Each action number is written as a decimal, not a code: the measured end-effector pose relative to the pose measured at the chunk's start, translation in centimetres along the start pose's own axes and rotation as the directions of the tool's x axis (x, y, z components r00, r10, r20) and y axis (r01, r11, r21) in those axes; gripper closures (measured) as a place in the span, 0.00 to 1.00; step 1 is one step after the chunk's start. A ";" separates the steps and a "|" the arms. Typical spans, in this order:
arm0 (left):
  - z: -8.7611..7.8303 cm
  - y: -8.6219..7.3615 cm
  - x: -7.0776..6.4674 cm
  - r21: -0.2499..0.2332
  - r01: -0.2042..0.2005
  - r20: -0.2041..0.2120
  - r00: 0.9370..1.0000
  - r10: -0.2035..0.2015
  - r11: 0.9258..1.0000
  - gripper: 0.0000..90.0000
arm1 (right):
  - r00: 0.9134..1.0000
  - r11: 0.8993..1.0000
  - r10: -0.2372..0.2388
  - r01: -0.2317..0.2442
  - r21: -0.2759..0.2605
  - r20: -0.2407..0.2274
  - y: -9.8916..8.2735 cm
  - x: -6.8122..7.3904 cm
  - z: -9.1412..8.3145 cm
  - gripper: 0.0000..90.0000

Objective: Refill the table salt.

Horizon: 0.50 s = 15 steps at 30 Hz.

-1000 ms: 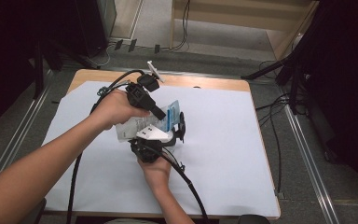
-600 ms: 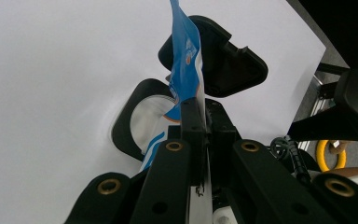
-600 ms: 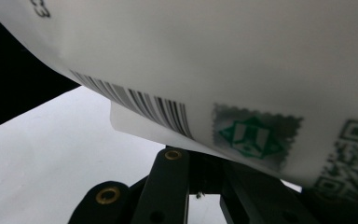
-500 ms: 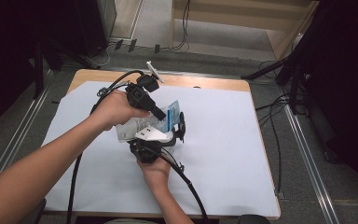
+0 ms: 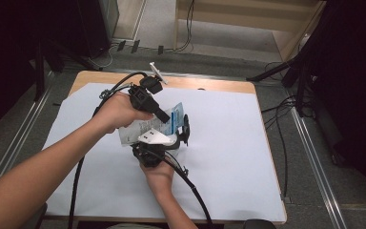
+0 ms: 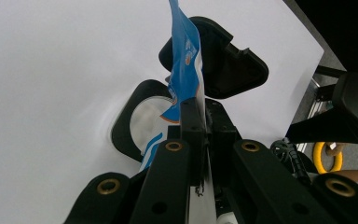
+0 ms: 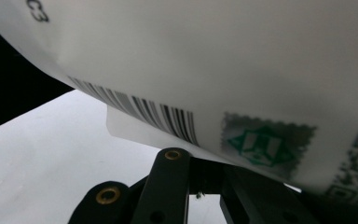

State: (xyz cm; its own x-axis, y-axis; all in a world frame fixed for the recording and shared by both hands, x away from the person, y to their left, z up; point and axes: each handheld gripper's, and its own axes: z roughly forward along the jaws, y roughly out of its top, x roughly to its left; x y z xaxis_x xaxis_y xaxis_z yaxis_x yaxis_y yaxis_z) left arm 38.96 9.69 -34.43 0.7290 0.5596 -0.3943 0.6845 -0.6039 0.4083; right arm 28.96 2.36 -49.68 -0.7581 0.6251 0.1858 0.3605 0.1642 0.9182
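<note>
A blue and white packet [image 5: 175,114] is held up just over the white table sheet [image 5: 228,143], and both grippers grip it. My left gripper [image 5: 167,117] comes in from the upper left and is shut on the packet's edge. In the left gripper view its jaws [image 6: 201,112] pinch the packet [image 6: 184,56] edge-on, with black parts of the other gripper [image 6: 223,65] behind. My right gripper [image 5: 164,143] holds the packet from below. In the right gripper view its jaws [image 7: 200,182] clamp the lower edge of the packet's white back [image 7: 242,60], printed with a barcode and a green stamp.
Black cables [image 5: 190,186] trail from both grippers across the sheet to the table's near edge. Dark equipment stands [image 5: 310,71] and floor cables lie to the right, and a wooden shelf [image 5: 248,24] stands beyond the table. A yellow ring [image 6: 324,156] hangs off to the side.
</note>
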 end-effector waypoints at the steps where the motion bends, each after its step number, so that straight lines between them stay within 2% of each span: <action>1: 0.1 0.0 -0.1 -0.002 0.002 0.000 1.000 -0.002 1.000 0.99 | 1.000 1.000 0.000 0.000 0.000 -0.001 0.0 0.0 0.0 1.00; 15: -0.1 0.2 0.0 0.001 0.002 -0.012 1.000 -0.002 1.000 0.99 | 1.000 1.000 0.000 0.000 -0.004 -0.002 0.4 0.2 0.0 1.00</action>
State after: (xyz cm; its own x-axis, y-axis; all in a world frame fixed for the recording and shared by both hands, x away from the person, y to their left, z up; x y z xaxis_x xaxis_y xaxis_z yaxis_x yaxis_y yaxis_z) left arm 39.05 9.64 -34.22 0.7276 0.5674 -0.3857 0.6860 -0.6033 0.4067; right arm 28.96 2.53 -49.29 -0.7590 0.6239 0.1860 0.3581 0.1615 0.9196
